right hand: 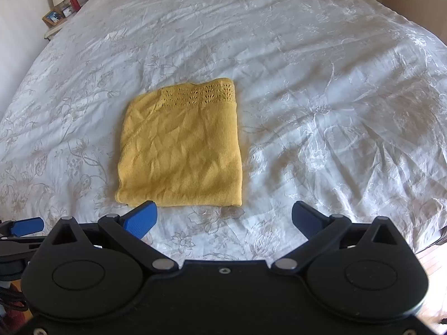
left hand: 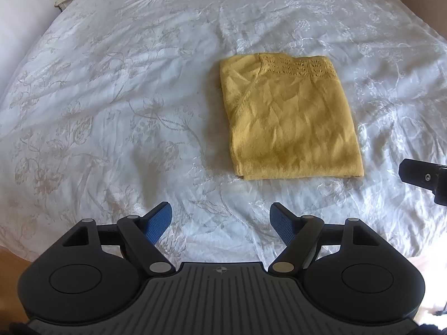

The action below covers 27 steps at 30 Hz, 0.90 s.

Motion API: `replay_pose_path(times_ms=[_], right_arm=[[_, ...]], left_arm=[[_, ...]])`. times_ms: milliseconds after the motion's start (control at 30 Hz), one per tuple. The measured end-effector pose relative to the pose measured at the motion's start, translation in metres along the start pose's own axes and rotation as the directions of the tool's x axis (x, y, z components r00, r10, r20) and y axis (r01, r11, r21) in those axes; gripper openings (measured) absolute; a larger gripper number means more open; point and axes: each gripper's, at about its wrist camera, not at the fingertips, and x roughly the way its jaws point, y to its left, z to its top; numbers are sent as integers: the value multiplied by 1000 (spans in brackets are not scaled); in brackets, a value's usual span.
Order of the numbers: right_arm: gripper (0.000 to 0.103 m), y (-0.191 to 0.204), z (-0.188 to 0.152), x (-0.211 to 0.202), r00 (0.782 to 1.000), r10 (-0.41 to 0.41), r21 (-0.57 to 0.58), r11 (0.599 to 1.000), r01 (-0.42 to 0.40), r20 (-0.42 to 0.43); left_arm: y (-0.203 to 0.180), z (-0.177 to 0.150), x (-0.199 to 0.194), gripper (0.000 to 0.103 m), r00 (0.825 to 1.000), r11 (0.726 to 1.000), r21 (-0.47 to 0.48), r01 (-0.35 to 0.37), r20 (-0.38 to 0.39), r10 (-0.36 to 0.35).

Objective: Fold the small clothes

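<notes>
Yellow knit garment (right hand: 181, 145) lies folded on bedspread (right hand: 321, 97), unlabelled.

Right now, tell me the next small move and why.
Probably draw both hands back: the yellow top already lies folded in a neat rectangle on the bedspread, and the left gripper and right gripper are open, touching nothing.

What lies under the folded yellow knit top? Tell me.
The yellow knit top lies flat on the white floral bedspread, which shows all around it. The spread directly beneath, and the top's folded-under layers, are covered and cannot be seen.
</notes>
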Motion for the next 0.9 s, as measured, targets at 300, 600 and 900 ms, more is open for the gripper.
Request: replay_pose_path(times_ms=[300, 600, 900], right_arm=[[102, -3, 9, 4, 1000, -2, -6, 1000, 2, -6], [102, -4, 20, 11, 1000, 11, -3, 1000, -11, -10], [102, -2, 28, 19, 999, 22, -12, 1000, -23, -26]], left_arm=[[1, 14, -1, 76, 1000, 1000, -12, -15, 12, 15], [2, 26, 2, 76, 1000, 999, -24, -26, 13, 26], [-3, 31, 10, 76, 1000, 999, -38, -21, -11, 20]])
